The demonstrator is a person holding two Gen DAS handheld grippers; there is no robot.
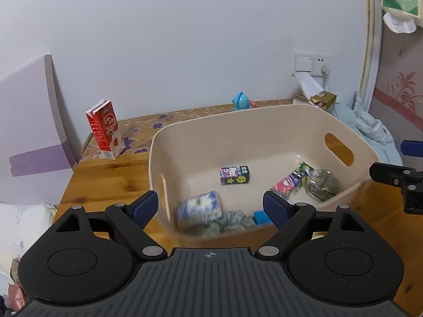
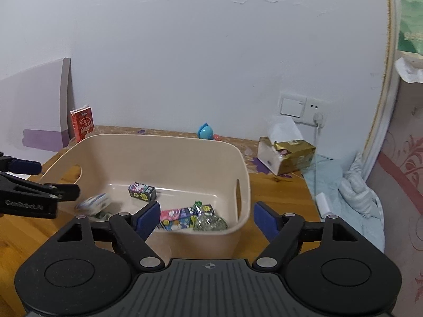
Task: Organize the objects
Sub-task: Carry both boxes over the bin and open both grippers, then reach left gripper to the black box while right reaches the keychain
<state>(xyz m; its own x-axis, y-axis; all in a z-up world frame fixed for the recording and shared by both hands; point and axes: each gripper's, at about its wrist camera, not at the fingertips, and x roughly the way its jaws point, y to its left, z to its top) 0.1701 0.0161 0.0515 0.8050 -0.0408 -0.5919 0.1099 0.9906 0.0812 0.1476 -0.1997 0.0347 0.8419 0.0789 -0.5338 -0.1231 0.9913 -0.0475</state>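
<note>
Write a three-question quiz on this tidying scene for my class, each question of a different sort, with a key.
1. True or false: the left tongs grip the red carton.
2. Multiple choice: where does the blue toy stand? A) inside the beige bin B) on the table behind the bin, by the wall C) between the right tongs
3. Fill in: the black star-patterned box lies inside the ____.

Key: 1 false, both tongs are open and empty, and the carton stands on the table left of the bin; 2 B; 3 bin.
</note>
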